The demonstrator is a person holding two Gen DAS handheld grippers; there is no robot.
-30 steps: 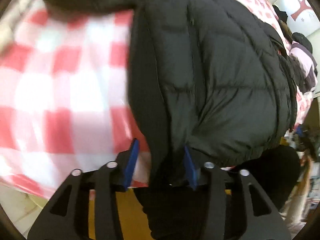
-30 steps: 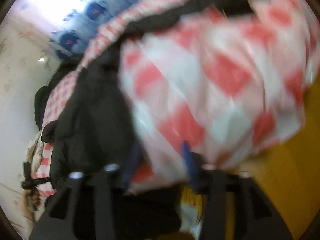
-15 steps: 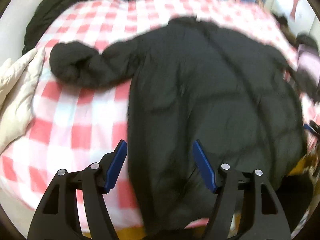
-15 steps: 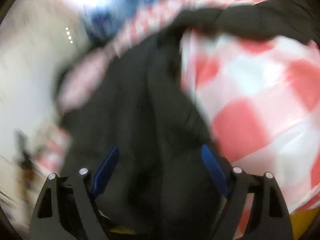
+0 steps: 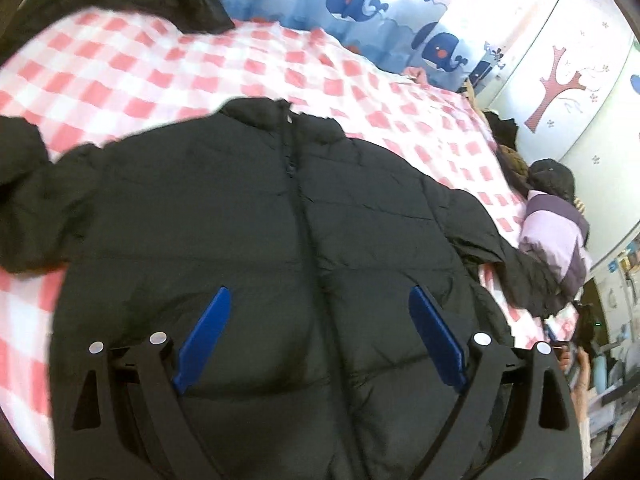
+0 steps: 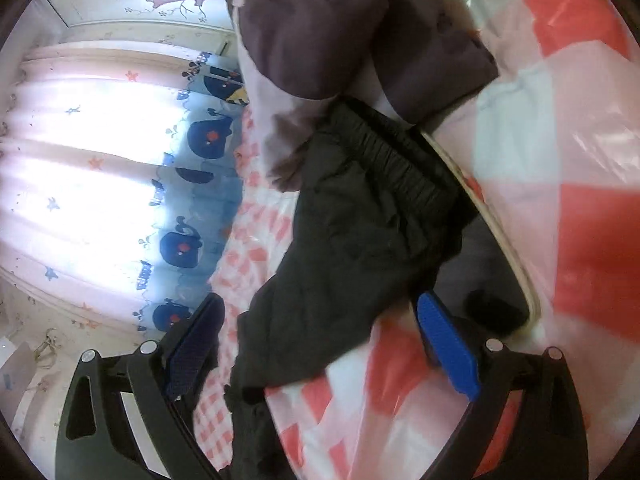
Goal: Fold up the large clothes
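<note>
**Jacket laid flat, both tools free**

Your black jacket lies spread front-up on the checked bed, zip running down the middle and collar toward the whale curtain. That flat, centred lay is what a fold wants: both sleeves reachable, the body smooth.

Your left tool hangs over the lower front of the jacket with its jaws opening. The blue pads stand well apart on either side of the zip line and pinch no cloth, so it is released.

Your right tool looks across the bed's edge toward the jacket's right sleeve, whose ribbed cuff lies just beside a purple coat heaped at the side. Its jaws are opening too. Dark sleeve cloth shows between them in the view, but the pads do not press on it, so nothing is held.

The sleeve trails out away from the body, so it likely has to come in across the chest first. Mind the purple coat: the cuff sits so close that a careless grab could catch both.
</note>
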